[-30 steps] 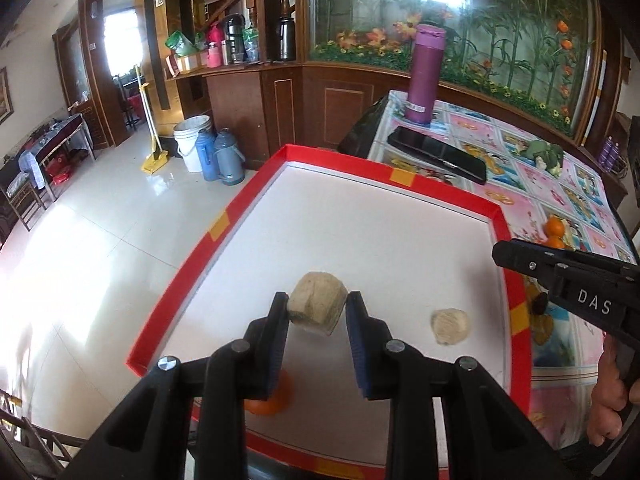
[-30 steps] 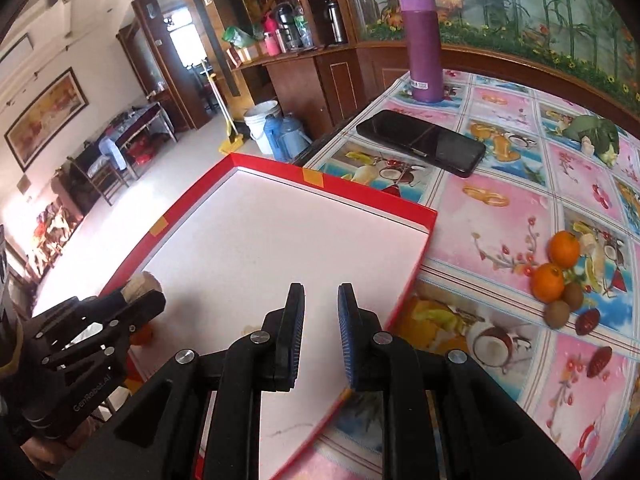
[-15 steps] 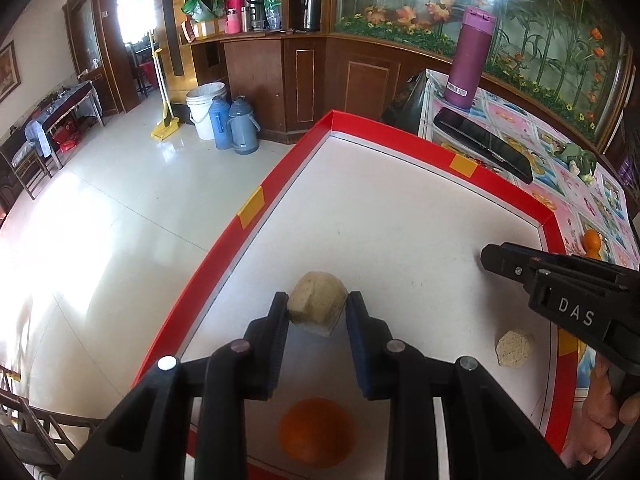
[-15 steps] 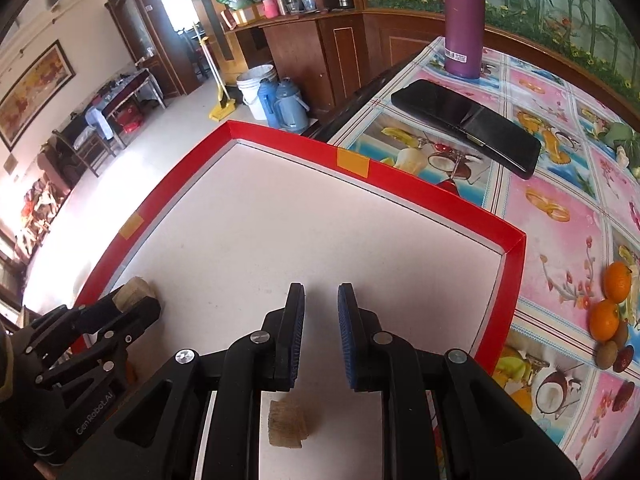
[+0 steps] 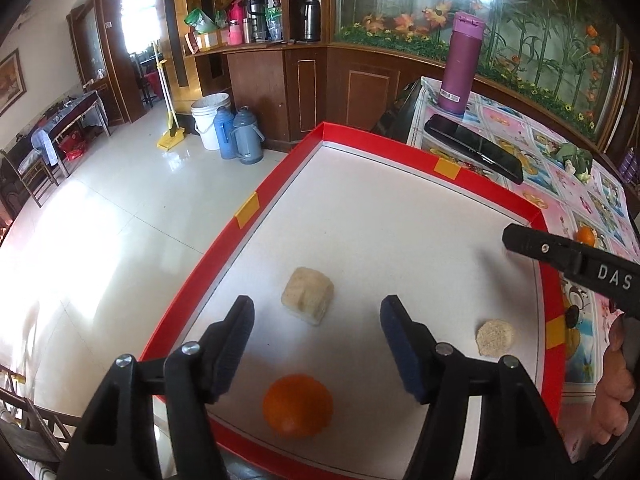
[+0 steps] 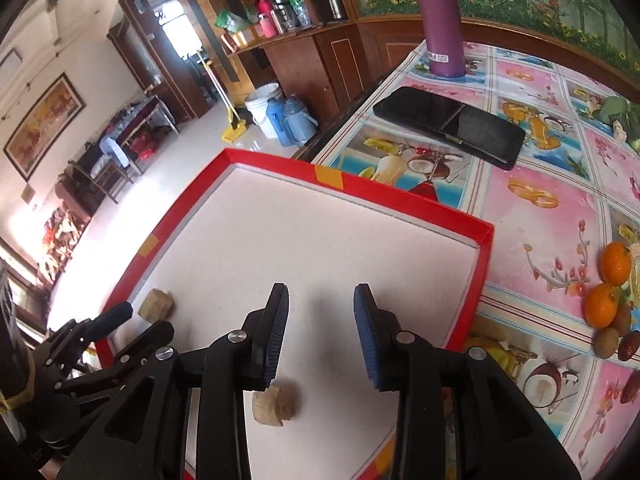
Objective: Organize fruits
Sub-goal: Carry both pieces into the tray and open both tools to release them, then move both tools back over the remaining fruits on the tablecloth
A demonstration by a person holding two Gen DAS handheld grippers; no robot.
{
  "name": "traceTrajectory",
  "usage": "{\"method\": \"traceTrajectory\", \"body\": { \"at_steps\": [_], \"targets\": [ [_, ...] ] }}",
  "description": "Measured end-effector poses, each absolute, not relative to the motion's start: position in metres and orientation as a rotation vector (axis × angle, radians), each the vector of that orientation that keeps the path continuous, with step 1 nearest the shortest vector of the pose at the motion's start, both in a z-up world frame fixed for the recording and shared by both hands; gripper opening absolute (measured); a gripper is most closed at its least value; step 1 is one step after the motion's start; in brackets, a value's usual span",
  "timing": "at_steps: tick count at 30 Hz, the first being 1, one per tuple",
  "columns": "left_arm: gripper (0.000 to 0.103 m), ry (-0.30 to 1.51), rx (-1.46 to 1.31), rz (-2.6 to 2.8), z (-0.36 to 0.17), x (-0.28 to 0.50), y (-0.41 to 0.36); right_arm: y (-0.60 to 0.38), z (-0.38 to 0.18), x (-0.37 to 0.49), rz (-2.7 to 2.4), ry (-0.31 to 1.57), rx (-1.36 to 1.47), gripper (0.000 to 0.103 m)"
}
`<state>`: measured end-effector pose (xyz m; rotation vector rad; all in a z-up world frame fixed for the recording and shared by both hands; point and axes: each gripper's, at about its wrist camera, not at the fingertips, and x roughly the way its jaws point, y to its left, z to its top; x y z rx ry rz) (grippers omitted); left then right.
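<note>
A: Left gripper (image 5: 316, 344) — jaws are opening, pads are touching nothing. The tan cube-shaped piece (image 5: 307, 295) is lying on the white tray floor just beyond the fingertips, free of both pads, near the tray's left edge.

B: Right side?

A: Right gripper (image 6: 321, 328) jaws are opening too, nothing pressed between them. A small tan round piece (image 6: 275, 399) is sitting on the tray floor below the left finger, toward the tray's near right corner.

B: Other fruit?

A: An orange (image 5: 298, 405) is resting by the tray's near edge, between the left gripper's fingers from its own camera. Two more oranges (image 6: 609, 286) plus small brown fruits (image 6: 606, 342) are lying on the table's floral cloth (image 6: 552, 216), outside the tray's right edge.

B: Tray itself?

A: The red-rimmed tray (image 5: 480, 176) is hanging partly over the table's left edge. A black phone (image 6: 448, 126) and a purple bottle (image 5: 460, 68) are sitting past the tray's far edge. A person's hand (image 5: 614, 384) is gripping the right tool.
</note>
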<state>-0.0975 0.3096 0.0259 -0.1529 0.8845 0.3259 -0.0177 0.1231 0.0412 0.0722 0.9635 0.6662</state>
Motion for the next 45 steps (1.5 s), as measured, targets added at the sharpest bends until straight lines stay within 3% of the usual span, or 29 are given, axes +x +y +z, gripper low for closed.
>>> {"method": "traceTrajectory", "body": {
  "at_steps": [10,21,31,45],
  "targets": [
    [0.074,0.847,-0.073,0.203,0.046,-0.097,0.242,-0.015,0.053,-0.013,0.560,0.835,0.158,0.033],
    [0.075,0.849,0.119,0.080,0.053,-0.058,0.149,-0.128,0.031,-0.020,0.447,0.869,0.200,0.033],
    [0.075,0.923,0.262,-0.002,0.025,0.011,0.082,-0.132,0.016,-0.025,0.472,0.933,0.148,0.033],
    [0.075,0.940,0.297,-0.102,0.008,0.045,0.040,-0.130,0.011,-0.025,0.471,0.954,0.138,0.033]
  ]
}}
